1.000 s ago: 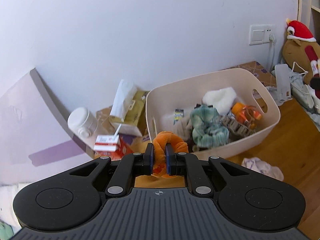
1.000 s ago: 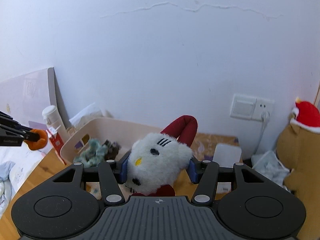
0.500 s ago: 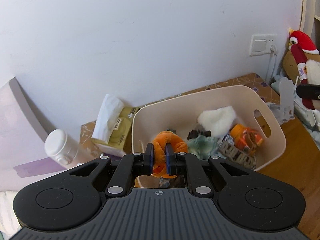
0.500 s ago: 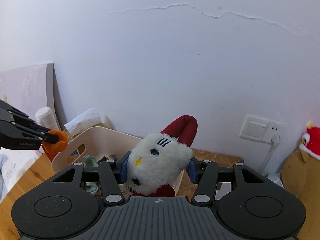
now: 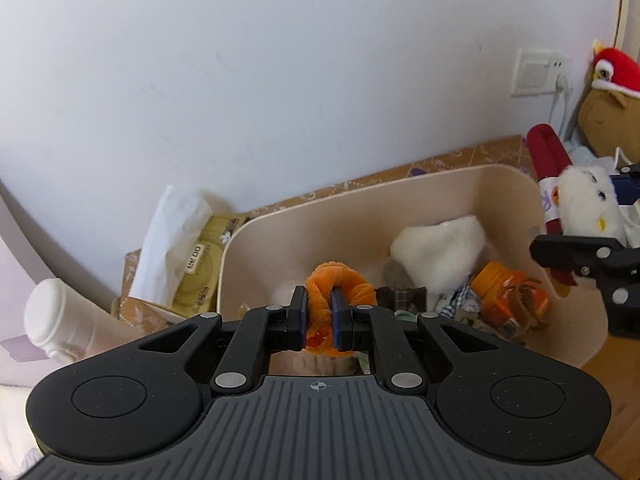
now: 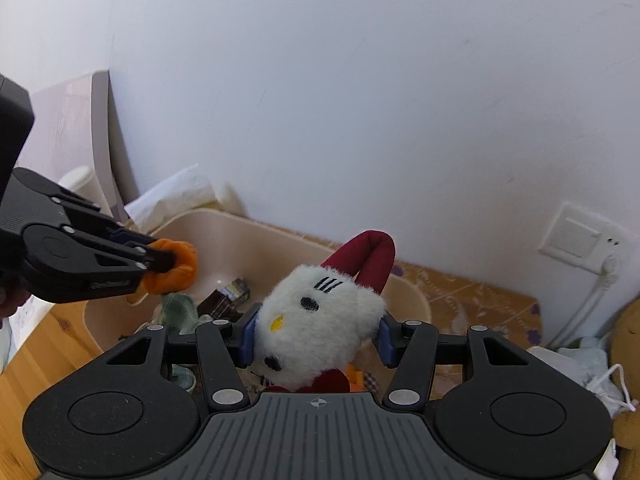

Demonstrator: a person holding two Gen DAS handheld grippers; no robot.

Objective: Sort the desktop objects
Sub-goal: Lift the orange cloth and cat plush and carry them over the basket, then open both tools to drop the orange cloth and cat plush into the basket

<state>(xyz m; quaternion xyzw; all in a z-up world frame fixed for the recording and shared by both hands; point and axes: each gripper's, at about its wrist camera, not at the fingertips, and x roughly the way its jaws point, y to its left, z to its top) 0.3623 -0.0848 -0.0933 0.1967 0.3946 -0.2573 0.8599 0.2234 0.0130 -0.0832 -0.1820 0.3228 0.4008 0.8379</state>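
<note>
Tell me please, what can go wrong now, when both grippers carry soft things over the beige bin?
1. The left gripper pinches only a thin fold of the orange scrunchie; it might slip early.
2. The right gripper holds the white plush toy near the beige bin rim; released here, it may land outside.
3. Both grippers converge over one bin and could collide.

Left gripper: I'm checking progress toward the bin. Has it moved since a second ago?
Yes. The left gripper, shut on the orange scrunchie, moved rightward over the beige bin.
</note>
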